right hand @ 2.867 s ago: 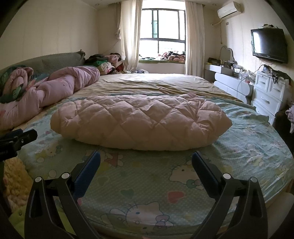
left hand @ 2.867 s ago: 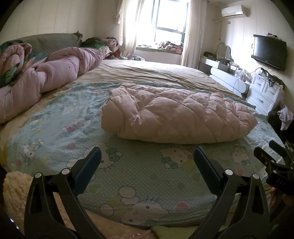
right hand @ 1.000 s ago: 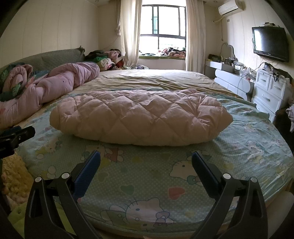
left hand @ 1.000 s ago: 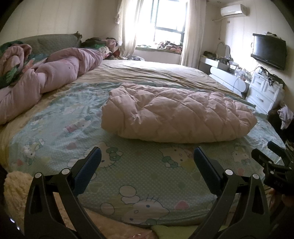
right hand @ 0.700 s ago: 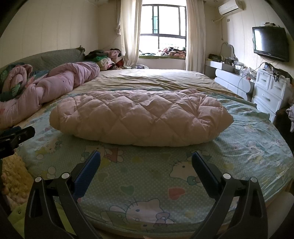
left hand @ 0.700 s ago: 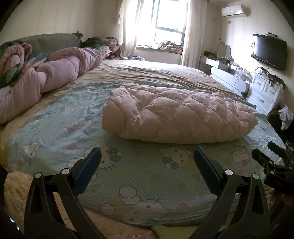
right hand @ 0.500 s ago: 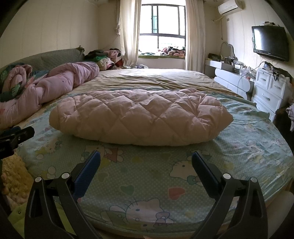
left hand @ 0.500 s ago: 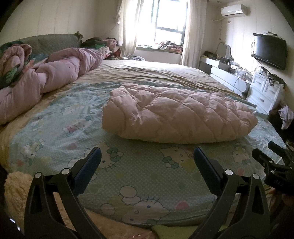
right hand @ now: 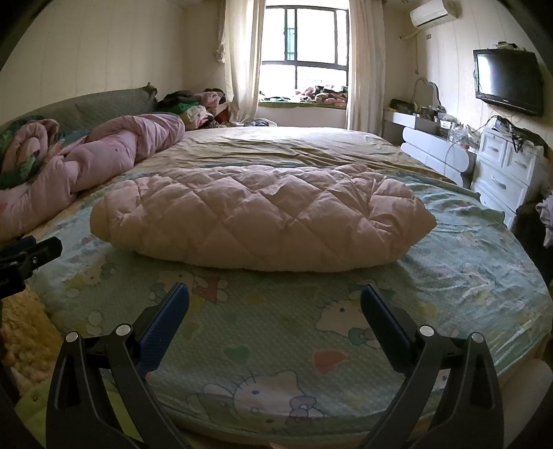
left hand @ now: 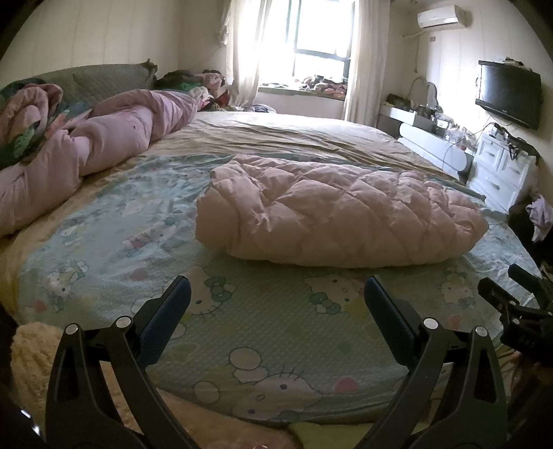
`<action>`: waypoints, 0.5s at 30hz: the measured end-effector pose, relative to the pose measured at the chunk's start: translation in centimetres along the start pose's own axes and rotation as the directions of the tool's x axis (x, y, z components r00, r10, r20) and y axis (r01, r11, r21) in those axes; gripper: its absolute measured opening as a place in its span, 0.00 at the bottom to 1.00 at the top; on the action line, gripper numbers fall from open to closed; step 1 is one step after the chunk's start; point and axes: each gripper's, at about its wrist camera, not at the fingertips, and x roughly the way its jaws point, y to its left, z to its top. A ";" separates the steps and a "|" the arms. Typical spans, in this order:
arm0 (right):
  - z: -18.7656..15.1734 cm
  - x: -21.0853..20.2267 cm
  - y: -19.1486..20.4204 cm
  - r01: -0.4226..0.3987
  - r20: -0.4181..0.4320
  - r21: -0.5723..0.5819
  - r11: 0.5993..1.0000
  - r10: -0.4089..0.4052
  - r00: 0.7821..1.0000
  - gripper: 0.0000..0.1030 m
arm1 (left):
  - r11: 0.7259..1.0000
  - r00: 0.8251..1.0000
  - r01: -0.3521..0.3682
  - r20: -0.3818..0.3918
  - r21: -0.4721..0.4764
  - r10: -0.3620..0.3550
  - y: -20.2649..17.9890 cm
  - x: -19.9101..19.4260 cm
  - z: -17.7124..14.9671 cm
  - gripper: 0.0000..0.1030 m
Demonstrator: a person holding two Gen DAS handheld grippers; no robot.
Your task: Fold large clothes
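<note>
Wall television (right hand: 506,82), white dresser (right hand: 508,174)

Open sheet (left hand: 262,311) ahead of both spread grippers; only the folded quilt (right hand: 262,221) blocks mid-bed, pink duvet (right hand: 103,155) far left

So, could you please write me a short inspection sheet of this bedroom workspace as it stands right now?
Surface: round bed with a cartoon-cat sheet; tan sheet behind.
Job's things: quilted pink garment lies folded into a puffy bundle mid-bed, nothing touching it.
Clutter: rolled pink duvet along the left edge; clothes pile near the window; fluffy rug below the bed edge.
Grippers: left gripper open, empty, short of the bundle; right gripper likewise.
Cables: wires hang by the white dresser.
Surroundings: window, wall TV, air conditioner.
</note>
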 end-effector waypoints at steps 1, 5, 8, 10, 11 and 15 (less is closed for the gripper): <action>0.0 0.0 -0.1 0.001 -0.003 0.003 1.000 -0.001 1.000 0.96 | 1.000 1.000 -0.004 0.000 0.002 0.004 0.1 0.0 0.0 0.91; -0.1 0.1 -0.4 0.016 -0.009 0.011 1.000 -0.016 1.000 0.96 | 1.000 1.000 -0.002 -0.003 0.012 0.002 -0.1 0.0 -0.2 0.91; -0.1 0.2 -0.7 0.028 -0.016 0.030 0.999 -0.028 0.999 0.96 | 1.000 1.000 0.014 -0.008 -0.003 -0.014 0.4 0.2 -0.1 0.91; -0.1 0.3 -1.6 0.042 -0.026 0.059 0.997 -0.040 0.999 0.96 | 1.000 1.000 -0.003 -0.026 -0.028 0.002 1.3 0.8 0.3 0.91; -0.2 0.5 -2.8 0.066 -0.038 0.092 0.994 -0.063 0.997 0.96 | 0.999 0.999 -0.020 -0.044 -0.046 0.018 2.3 1.4 0.8 0.91; -1.4 0.9 -12.1 0.298 -0.125 0.254 0.920 -0.275 0.953 0.96 | 0.986 0.986 -0.111 -0.138 -0.124 0.094 8.6 4.4 4.6 0.91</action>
